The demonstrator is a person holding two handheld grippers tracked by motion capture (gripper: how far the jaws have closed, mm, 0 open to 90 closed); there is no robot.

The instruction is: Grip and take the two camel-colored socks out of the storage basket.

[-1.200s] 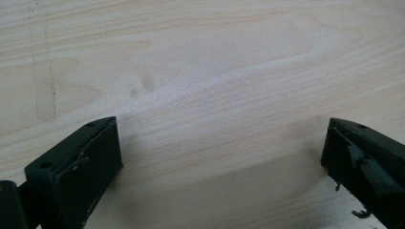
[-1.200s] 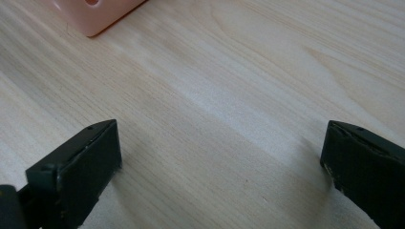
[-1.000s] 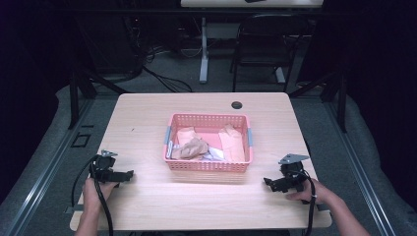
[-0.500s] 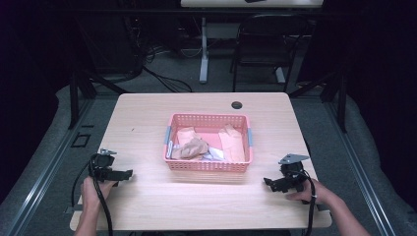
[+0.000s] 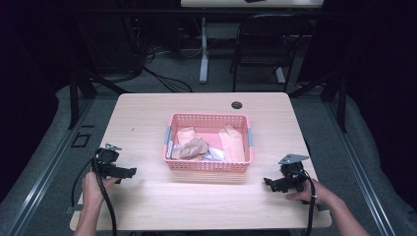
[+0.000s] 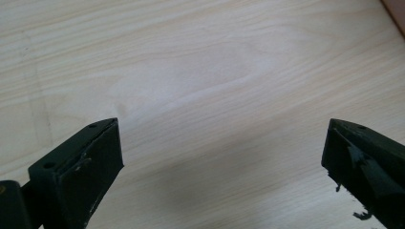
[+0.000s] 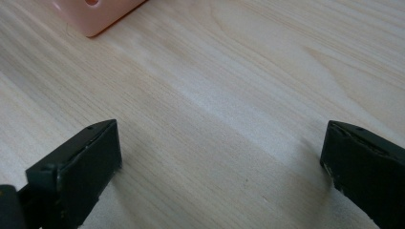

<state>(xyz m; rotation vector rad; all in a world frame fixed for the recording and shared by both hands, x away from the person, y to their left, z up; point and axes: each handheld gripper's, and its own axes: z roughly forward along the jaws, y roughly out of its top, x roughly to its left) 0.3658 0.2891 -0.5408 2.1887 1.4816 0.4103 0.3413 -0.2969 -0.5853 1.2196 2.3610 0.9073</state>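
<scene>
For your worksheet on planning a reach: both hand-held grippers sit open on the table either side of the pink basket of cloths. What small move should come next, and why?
Probably lift the right hand-held gripper and carry it toward the basket. Its jaws stand wide apart over bare table, holding nothing, and the cloths lie untouched inside. The left hand-held gripper is equally open and free.

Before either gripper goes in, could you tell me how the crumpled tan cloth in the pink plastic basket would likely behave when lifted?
The crumpled tan cloth shows soft folds, so it would probably droop and stretch out rather than hold shape. It looks light. It overlaps neighbouring cloths in the pink plastic basket, so it may drag one along.
</scene>
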